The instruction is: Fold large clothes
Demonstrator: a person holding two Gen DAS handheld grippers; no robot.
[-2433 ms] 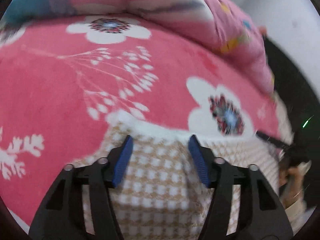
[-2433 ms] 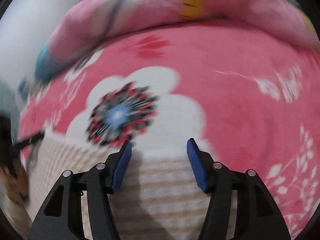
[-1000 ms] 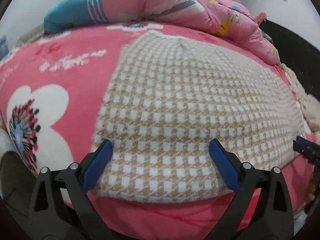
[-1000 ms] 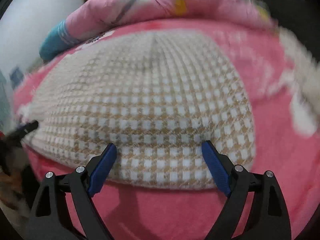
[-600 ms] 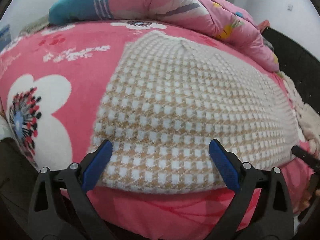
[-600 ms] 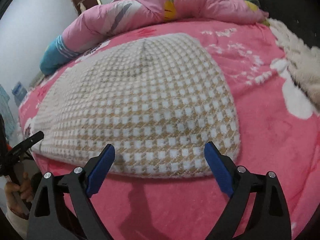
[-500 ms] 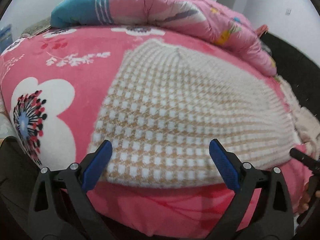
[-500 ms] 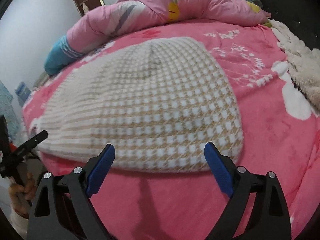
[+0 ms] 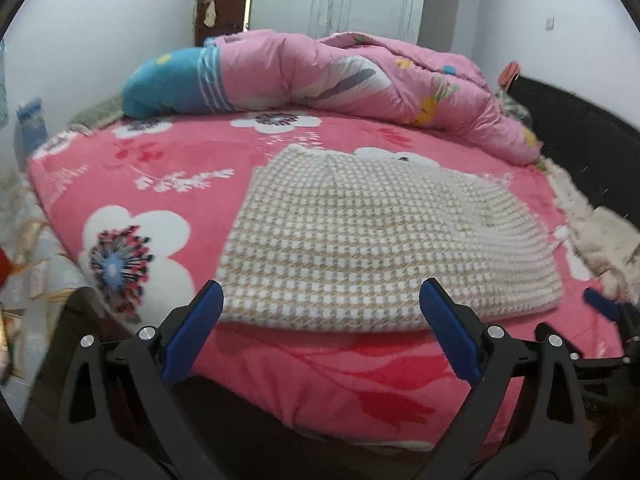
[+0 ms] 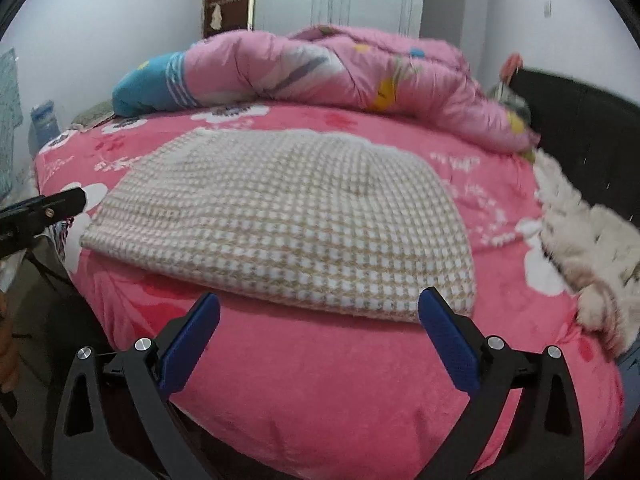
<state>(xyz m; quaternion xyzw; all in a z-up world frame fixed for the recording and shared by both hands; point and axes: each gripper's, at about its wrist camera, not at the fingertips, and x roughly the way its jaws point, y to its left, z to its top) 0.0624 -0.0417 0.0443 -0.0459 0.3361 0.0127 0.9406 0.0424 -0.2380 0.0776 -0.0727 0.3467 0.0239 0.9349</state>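
Folded checked sweater (image 9: 384,240) is lying flat on the bed (image 9: 132,184) near its front edge. Both hand-held grippers, left (image 9: 318,332) and right (image 10: 318,334), are hanging released and empty, probably because this fold is finished.

Left tongs (image 9: 320,320): jaws spread wide, nothing between the blue pads, held clear of the bed edge.
Checked garment (image 9: 380,240): folded, lying flat on the bed.
Bed (image 9: 132,184): pink flowered cover.
Quilt (image 9: 340,72): pink, bunched along the far side.
Right tongs (image 9: 604,308): blue tip at right edge.
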